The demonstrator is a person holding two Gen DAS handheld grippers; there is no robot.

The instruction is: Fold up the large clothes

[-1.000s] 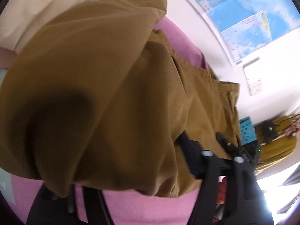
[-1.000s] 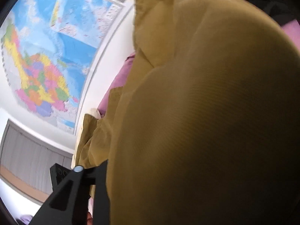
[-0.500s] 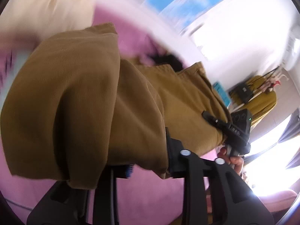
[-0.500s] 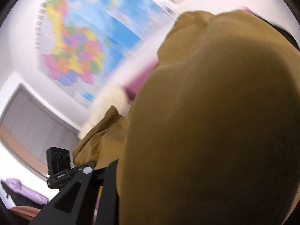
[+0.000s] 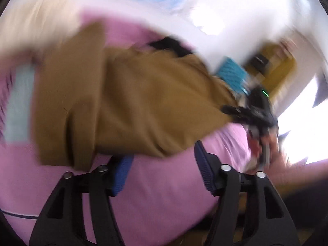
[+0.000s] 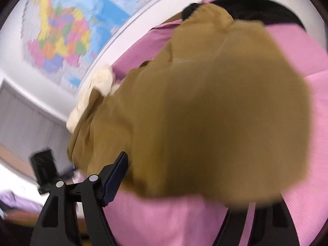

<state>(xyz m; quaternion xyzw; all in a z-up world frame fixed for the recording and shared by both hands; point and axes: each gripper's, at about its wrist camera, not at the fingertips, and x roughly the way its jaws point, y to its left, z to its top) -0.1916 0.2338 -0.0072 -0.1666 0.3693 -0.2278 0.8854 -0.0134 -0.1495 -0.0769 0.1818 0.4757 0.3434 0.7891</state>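
A mustard-brown garment (image 5: pixel 131 102) lies bunched on a pink bed sheet (image 5: pixel 160 188). In the left wrist view my left gripper (image 5: pixel 162 168) is open, its blue-padded fingers spread just below the cloth's near edge and holding nothing. The right gripper (image 5: pixel 254 108) shows there at the garment's right end. In the right wrist view the garment (image 6: pixel 205 110) fills the middle; my right gripper (image 6: pixel 184 182) has its left finger (image 6: pixel 114 176) clear of the cloth, its right finger hidden under the fabric. Its jaws stand wide apart. Both views are motion-blurred.
A world map (image 6: pixel 67 26) hangs on the white wall behind the bed. A cream pillow (image 6: pixel 98 82) lies by the wall. A black garment (image 6: pixel 256 8) lies at the far end. A teal box (image 5: pixel 231 73) and yellow clothing (image 5: pixel 274 67) stand at the right.
Both grippers let go of the garment and opened. The cloth dropped onto the pink sheet, and both grippers pulled back toward the near edge.
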